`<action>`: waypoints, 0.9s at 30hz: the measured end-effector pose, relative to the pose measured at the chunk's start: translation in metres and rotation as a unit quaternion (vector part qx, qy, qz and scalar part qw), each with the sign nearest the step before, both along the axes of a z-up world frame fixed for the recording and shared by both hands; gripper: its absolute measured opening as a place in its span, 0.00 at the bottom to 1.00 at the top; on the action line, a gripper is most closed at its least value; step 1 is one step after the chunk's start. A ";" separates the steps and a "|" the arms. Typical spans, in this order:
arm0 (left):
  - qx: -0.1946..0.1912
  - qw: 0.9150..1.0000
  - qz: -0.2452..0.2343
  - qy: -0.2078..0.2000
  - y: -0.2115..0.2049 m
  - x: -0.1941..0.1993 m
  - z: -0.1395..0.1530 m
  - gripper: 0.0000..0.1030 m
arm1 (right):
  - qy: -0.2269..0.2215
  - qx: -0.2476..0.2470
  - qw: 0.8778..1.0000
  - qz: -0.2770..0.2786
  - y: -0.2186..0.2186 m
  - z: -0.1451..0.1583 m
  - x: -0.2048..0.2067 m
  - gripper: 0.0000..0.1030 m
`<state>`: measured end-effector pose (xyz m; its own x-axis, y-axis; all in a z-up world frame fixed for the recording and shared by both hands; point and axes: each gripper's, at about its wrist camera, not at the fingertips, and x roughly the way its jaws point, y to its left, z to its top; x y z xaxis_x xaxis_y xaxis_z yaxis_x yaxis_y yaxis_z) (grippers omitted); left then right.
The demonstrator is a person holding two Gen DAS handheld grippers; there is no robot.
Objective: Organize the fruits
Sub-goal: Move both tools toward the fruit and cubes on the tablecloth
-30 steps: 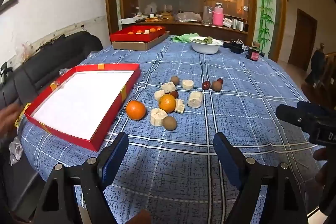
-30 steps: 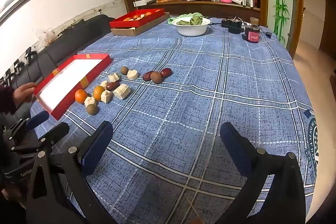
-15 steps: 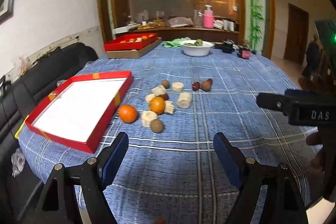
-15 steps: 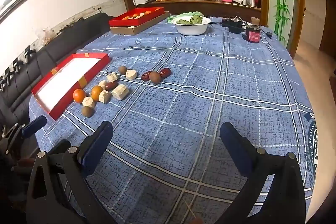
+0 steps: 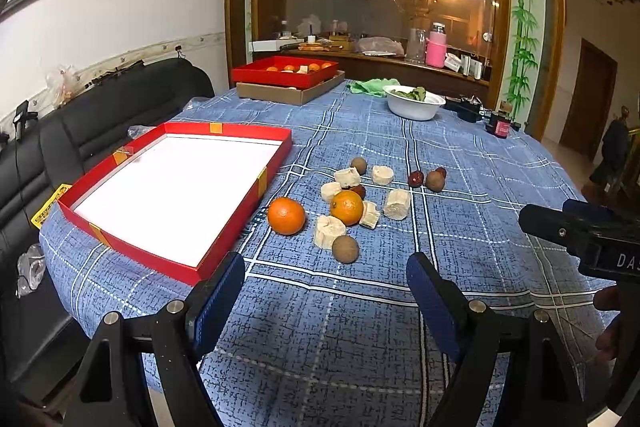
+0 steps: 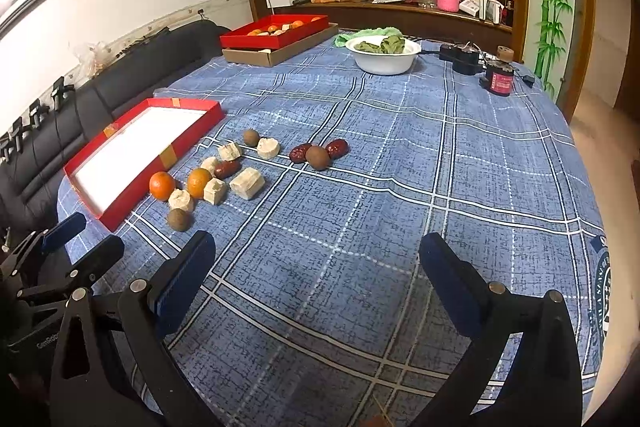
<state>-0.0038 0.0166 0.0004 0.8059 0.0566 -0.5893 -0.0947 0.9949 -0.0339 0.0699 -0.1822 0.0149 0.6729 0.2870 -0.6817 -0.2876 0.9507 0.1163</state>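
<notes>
we hold left gripper (image 5: 326,291) and right gripper (image 6: 316,273) both spread, empty; oranges (image 5: 286,215) at 12 o'clock may roll off table if nudged; banana chunks (image 5: 329,231) touching them may scatter.

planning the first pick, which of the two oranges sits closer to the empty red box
The orange standing alone beside the red box wall. The other orange sits farther right, packed in among the pale fruit chunks.
</notes>
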 end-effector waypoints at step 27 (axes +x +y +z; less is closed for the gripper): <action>-0.014 0.999 0.014 0.028 0.017 0.011 -0.008 0.79 | 0.057 -0.040 0.990 0.122 0.081 -0.028 0.073 0.77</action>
